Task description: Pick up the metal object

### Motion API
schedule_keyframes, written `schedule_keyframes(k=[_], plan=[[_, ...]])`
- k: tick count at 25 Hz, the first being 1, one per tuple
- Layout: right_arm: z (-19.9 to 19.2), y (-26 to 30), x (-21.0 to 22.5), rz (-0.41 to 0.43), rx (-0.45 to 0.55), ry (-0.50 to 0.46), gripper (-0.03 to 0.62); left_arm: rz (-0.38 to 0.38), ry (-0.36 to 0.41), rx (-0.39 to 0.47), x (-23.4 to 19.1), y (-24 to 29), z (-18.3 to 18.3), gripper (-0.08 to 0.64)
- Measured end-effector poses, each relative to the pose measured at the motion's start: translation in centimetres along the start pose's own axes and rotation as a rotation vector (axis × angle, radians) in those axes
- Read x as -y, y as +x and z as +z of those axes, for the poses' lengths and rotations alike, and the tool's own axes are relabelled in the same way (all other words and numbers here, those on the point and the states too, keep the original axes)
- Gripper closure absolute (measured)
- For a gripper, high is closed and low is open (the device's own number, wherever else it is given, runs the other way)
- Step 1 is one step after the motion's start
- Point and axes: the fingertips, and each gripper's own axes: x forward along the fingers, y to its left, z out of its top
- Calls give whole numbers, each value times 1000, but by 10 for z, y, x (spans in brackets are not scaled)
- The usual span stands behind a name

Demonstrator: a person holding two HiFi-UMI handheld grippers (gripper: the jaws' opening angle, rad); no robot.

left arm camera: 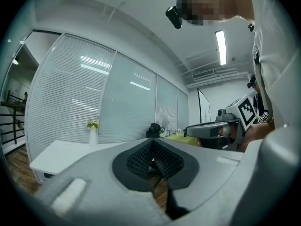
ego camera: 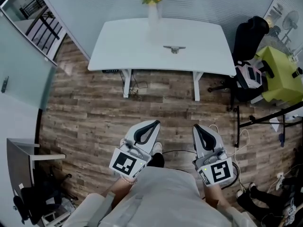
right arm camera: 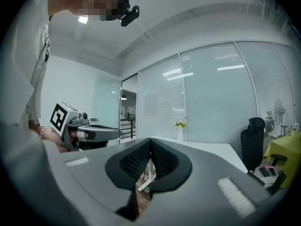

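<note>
The metal object (ego camera: 174, 48) lies on the worktop (ego camera: 128, 46), a vase (ego camera: 152, 14) behind it. A chair (ego camera: 248, 37) stands right of the worktop. The left hand-held gripper (ego camera: 154, 124) and right hand-held gripper (ego camera: 196, 127) are side by side, well before it.

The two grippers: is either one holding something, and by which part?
Nothing is held. The left gripper and the right gripper both have their jaws together on nothing; the metal object lies on the white table, away from both.

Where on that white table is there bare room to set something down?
The table is bare left of the vase and right of the metal object, out to both ends. Crowded: the floor by the black chair.
</note>
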Motion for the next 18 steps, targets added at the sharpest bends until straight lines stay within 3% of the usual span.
schedule_keyframes(k=[9,18], plan=[[7,65,24,-35,-6,-14,588,-31,-8,-7,-62,36,1,557],[4,91,56,-51,-6,-10,588,-30,-6,-3,-88,72,2,557]])
